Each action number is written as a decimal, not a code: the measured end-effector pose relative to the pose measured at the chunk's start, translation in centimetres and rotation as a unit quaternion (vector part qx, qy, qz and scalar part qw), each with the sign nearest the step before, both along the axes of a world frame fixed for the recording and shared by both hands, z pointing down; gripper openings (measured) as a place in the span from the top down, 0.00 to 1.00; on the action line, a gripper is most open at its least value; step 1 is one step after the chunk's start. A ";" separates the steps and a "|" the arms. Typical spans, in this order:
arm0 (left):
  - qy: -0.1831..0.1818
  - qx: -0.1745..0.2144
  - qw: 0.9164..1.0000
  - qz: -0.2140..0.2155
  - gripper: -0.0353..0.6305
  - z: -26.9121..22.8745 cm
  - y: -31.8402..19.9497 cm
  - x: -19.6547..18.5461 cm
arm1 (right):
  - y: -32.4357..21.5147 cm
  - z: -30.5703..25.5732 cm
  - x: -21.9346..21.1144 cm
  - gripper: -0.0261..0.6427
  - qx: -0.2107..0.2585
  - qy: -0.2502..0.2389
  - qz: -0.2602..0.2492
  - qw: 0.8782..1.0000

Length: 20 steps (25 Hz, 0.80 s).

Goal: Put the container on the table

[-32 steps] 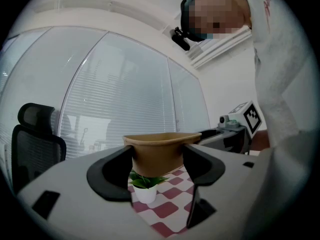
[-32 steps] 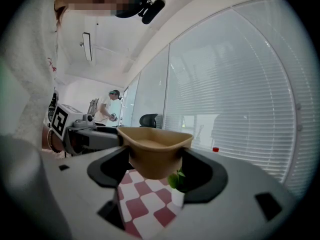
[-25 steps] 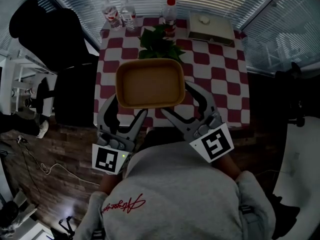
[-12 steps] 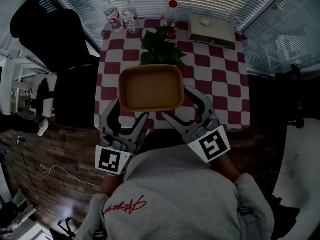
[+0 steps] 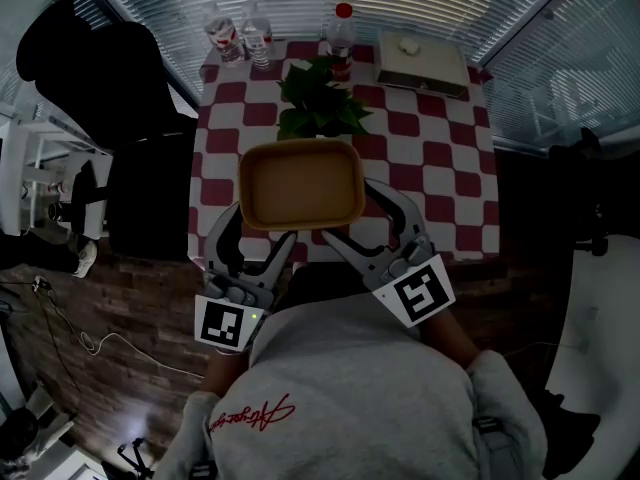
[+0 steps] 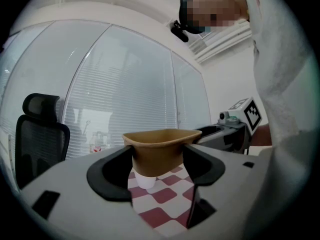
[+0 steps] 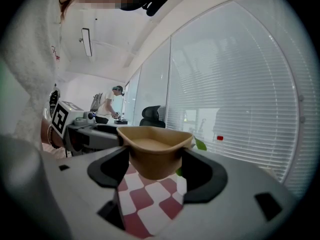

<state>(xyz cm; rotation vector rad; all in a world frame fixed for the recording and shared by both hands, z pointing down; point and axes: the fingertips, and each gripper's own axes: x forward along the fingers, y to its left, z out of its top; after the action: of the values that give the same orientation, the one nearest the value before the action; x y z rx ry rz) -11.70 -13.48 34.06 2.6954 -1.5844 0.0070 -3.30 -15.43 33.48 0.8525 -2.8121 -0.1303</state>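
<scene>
The left gripper [image 5: 258, 226] and right gripper [image 5: 352, 213] are each clamped on a near corner of the container [image 5: 300, 183], which hangs over the bench's [image 5: 450, 158] near edge. I'd lower both sides together and keep it level. The plant [image 5: 318, 98] is just behind, with bottles [image 5: 240, 30] further back, so don't push forward.

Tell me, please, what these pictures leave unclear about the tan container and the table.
- Head view: the tan rectangular container hides the patch of red-and-white checkered table beneath it.
- Head view: the green leafy plant covers its own pot.
- Head view: print on the clear plastic bottles is too small.
</scene>
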 end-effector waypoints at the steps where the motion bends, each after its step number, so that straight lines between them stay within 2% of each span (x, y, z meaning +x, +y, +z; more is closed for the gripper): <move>1: 0.000 -0.001 1.000 0.000 0.48 0.1 -0.1 0.0 | -0.1 0.1 0.0 0.46 0.000 0.002 0.000 1.000; 20: -0.008 -0.022 1.000 -0.001 0.48 2.6 -0.8 -0.1 | -0.8 2.4 0.0 0.46 -0.014 0.019 -0.003 1.000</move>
<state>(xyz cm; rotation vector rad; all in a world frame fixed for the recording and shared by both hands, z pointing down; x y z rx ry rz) -11.76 -14.31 36.65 2.6667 -1.5723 0.0637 -3.33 -16.19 35.83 0.8271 -2.7738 -0.1072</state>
